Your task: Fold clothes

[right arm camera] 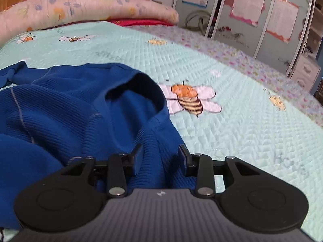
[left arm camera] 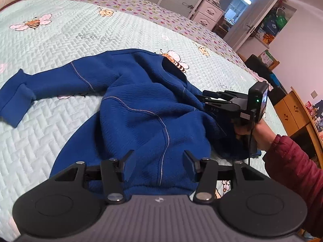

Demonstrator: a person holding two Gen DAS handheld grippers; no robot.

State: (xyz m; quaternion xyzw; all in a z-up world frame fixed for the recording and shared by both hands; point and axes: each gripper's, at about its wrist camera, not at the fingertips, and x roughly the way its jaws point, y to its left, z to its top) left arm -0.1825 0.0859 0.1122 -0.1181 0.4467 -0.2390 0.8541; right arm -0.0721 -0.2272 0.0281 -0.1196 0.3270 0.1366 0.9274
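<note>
A blue knit sweater lies rumpled on the bed, one sleeve stretched out to the left. My left gripper hangs open just over the sweater's hem, and its pads press on nothing. In the left wrist view my right gripper reaches in from the right at the sweater's far shoulder, held by a hand in a dark red sleeve. In the right wrist view my right gripper stands open above the blue sweater near the gaping neck opening, with no cloth pinched.
A pale green quilt with embroidered bees covers the bed. A floral pillow and a red cloth lie at the headboard. A white wardrobe stands beyond the bed and a wooden cabinet at its right.
</note>
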